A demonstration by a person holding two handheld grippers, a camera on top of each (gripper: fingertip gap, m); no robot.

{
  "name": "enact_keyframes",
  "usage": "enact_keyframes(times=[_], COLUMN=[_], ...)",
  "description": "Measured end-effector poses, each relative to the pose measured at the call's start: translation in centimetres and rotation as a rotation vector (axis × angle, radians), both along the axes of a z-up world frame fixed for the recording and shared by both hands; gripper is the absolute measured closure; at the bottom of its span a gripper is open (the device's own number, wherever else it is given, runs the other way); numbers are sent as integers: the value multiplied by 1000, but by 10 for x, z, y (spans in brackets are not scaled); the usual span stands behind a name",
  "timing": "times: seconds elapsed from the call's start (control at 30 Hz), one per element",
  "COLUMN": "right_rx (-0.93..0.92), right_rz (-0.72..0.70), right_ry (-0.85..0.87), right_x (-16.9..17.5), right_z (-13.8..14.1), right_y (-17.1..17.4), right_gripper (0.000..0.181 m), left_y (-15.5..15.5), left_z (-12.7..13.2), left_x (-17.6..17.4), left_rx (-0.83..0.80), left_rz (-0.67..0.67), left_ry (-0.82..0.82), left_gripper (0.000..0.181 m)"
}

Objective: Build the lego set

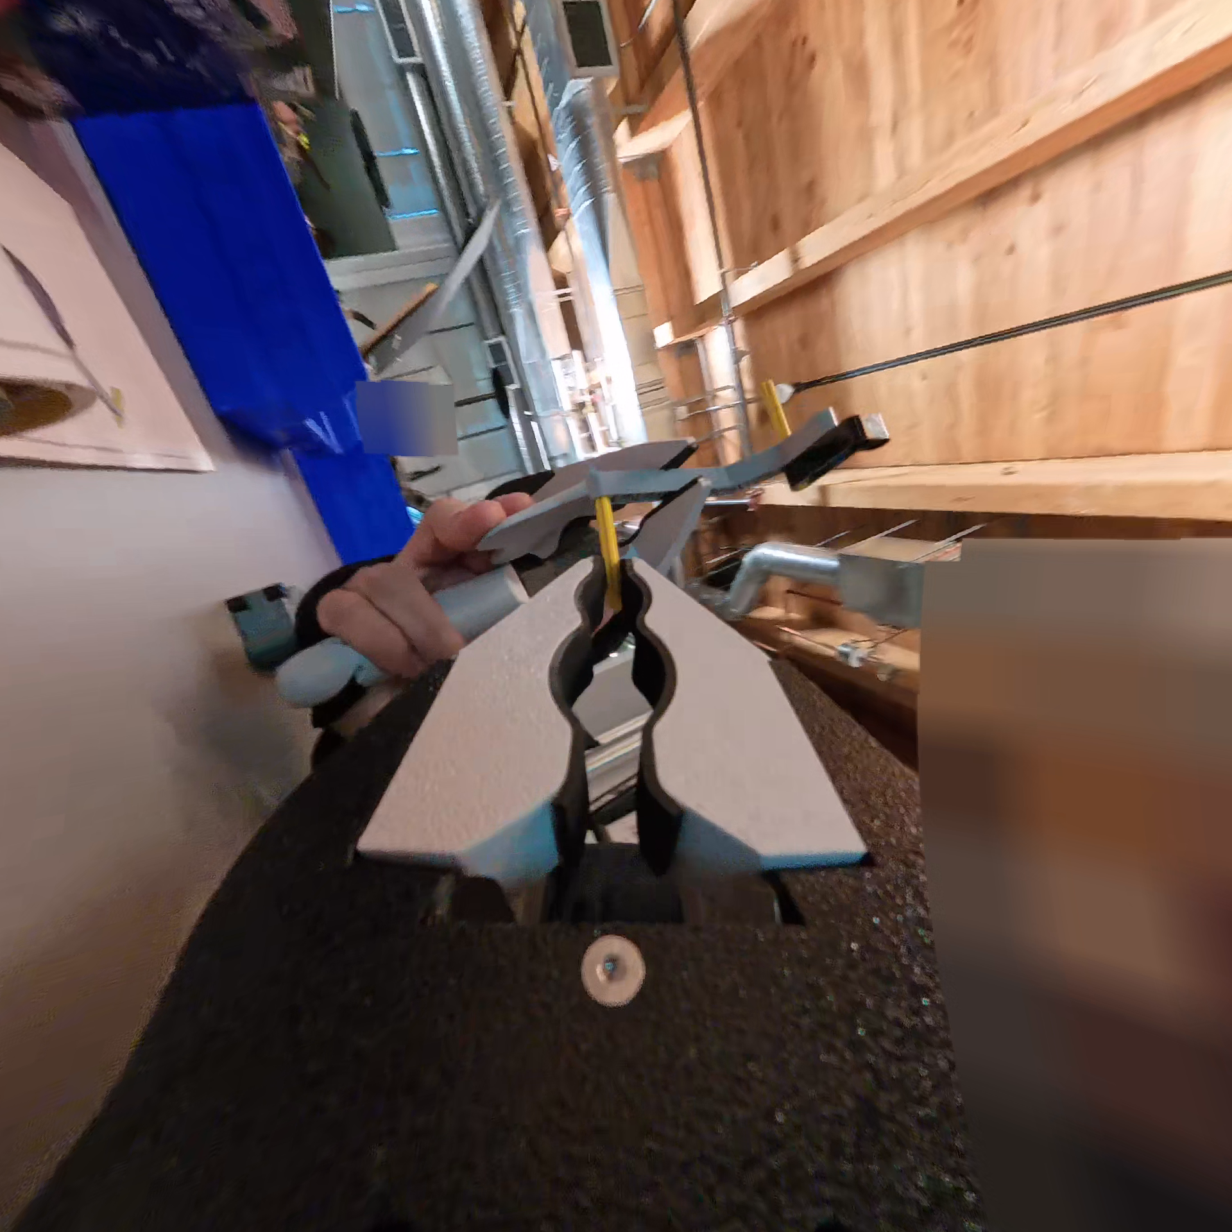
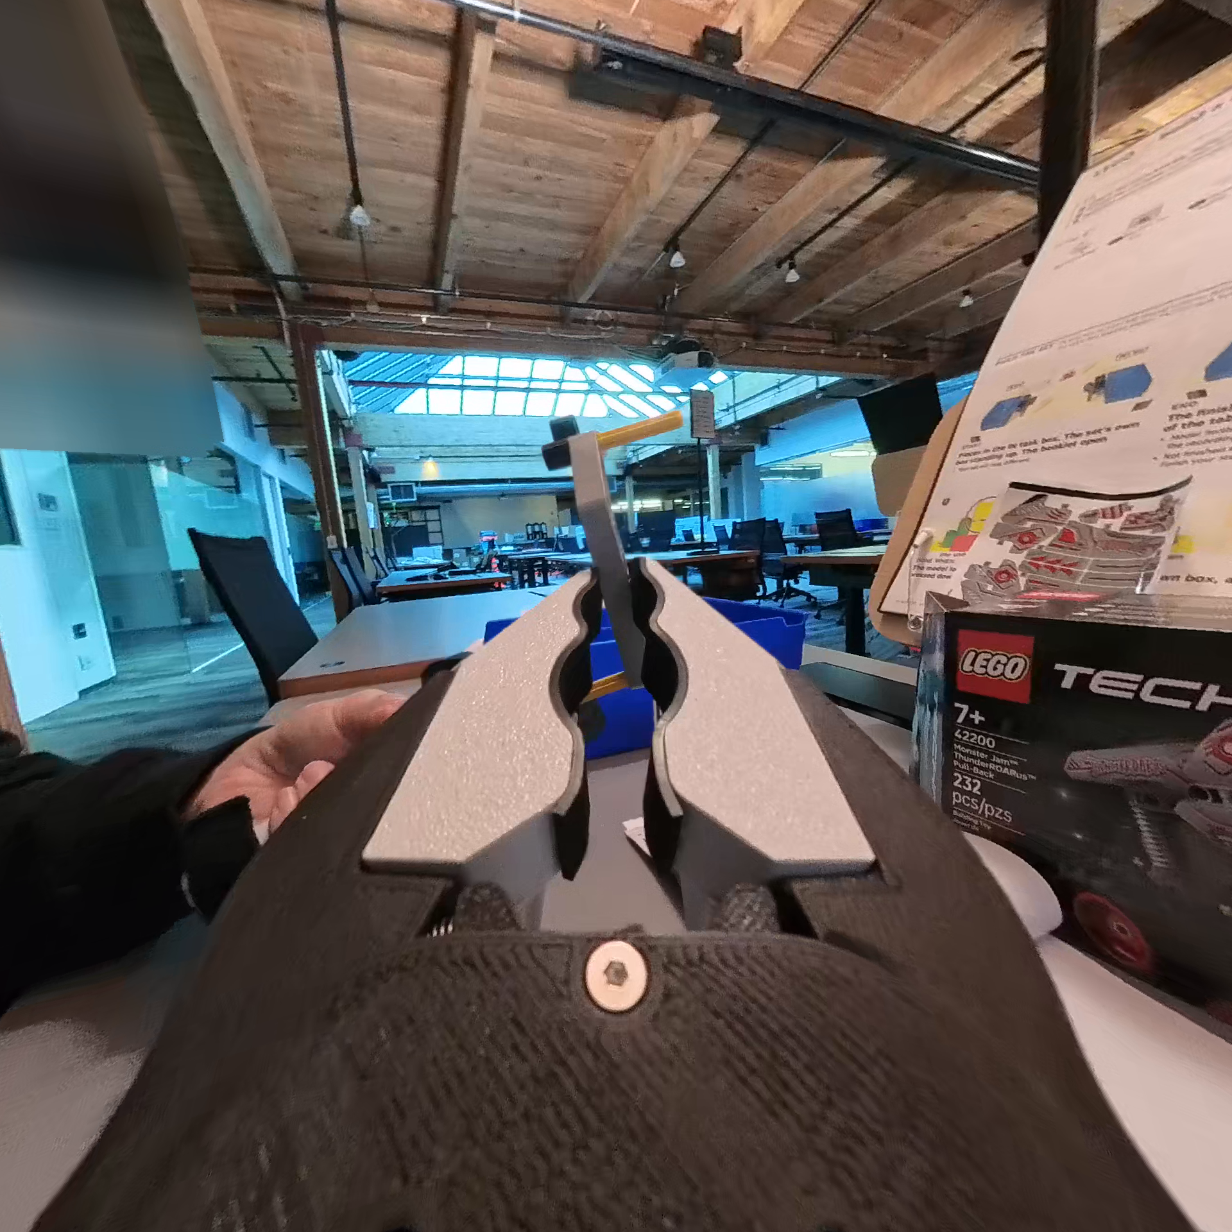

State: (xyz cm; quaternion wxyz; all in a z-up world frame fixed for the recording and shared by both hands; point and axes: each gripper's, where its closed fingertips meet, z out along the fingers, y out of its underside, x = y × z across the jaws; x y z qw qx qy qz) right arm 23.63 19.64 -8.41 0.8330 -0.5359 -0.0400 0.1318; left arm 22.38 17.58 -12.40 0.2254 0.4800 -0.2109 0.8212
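Note:
In the left wrist view my left gripper (image 1: 610, 567) is shut on the lower end of a thin yellow axle (image 1: 605, 530). The axle's upper end meets a grey bent beam (image 1: 753, 467) that my right gripper (image 1: 603, 497) holds, with a hand (image 1: 393, 607) on its handle. The beam's far end carries a black pin (image 1: 833, 437) and a second yellow axle (image 1: 775, 403). In the right wrist view my right gripper (image 2: 617, 573) is shut on the grey beam (image 2: 597, 513), which stands up between the fingers. A black pin (image 2: 559, 445) and a yellow axle (image 2: 643, 427) sit at its top.
A Lego box (image 2: 1067, 767) stands at the right, with a sticker sheet (image 2: 1080, 540) and an instruction sheet (image 2: 1100, 367) behind it. A blue bin (image 2: 753, 633) lies beyond the fingers on the table. A hand (image 2: 300, 747) in a black sleeve is at the left. My right fingertips sit around 5 centimetres from my left ones.

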Motion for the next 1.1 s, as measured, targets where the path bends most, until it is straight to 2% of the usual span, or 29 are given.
enact_keyframes(times=[0.17, 0.37, 0.63, 1.1], right_rx=[65, 65, 69, 41], right_rz=[35, -10, -59, -116], right_ry=[29, -4, -73, -159], right_x=[-2, 1, 2, -1], right_z=[9, 11, 13, 9], right_y=[-7, -8, -11, -7], right_gripper=[174, 174, 176, 173], left_y=[-9, -9, -11, 4], left_z=[7, 7, 6, 9], left_x=[-1, 0, -1, -1], left_rx=[-42, 129, 285, 404], left_rz=[-11, 75, 97, 163], left_ry=[-16, -27, -43, -68], left_gripper=[180, 179, 179, 180])
